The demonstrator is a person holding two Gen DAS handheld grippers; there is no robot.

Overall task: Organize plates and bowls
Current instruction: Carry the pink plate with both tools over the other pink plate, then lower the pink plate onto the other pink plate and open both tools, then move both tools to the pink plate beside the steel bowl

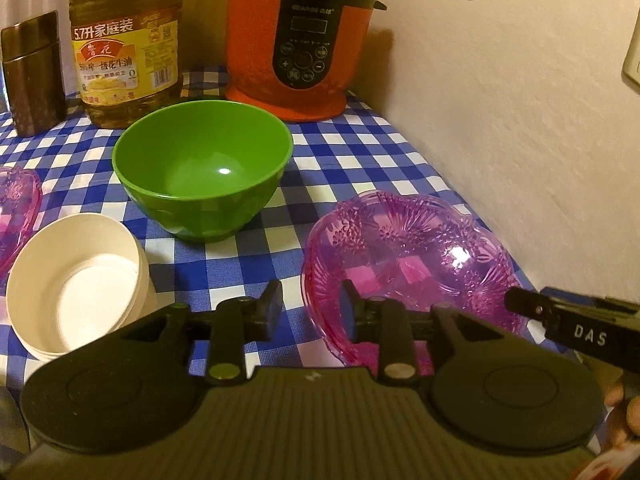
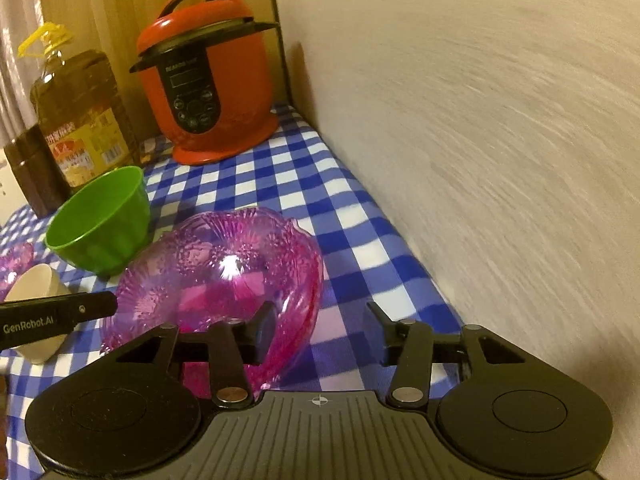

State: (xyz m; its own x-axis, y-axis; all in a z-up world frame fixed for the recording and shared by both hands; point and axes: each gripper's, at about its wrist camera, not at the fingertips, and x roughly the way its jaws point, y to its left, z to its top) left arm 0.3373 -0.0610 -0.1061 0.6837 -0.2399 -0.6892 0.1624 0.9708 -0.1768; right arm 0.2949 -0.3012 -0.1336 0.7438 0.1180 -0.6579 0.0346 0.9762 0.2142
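A purple see-through bowl (image 1: 412, 256) sits on the checked table near the wall, also in the right wrist view (image 2: 216, 276). A green bowl (image 1: 204, 168) stands behind it (image 2: 100, 220). A white bowl stack (image 1: 76, 284) lies tilted at the left (image 2: 36, 312). A second purple dish (image 1: 18, 208) shows at the left edge. My left gripper (image 1: 310, 304) is open, its jaws astride the purple bowl's near-left rim. My right gripper (image 2: 320, 328) is open, its left finger inside the bowl's near-right rim, its right finger outside it.
A red pressure cooker (image 1: 296, 40), a large oil bottle (image 1: 124, 44) and a dark brown canister (image 1: 34, 72) stand at the back of the blue-checked table (image 1: 360, 152). A cream wall (image 1: 520, 120) runs close along the right side.
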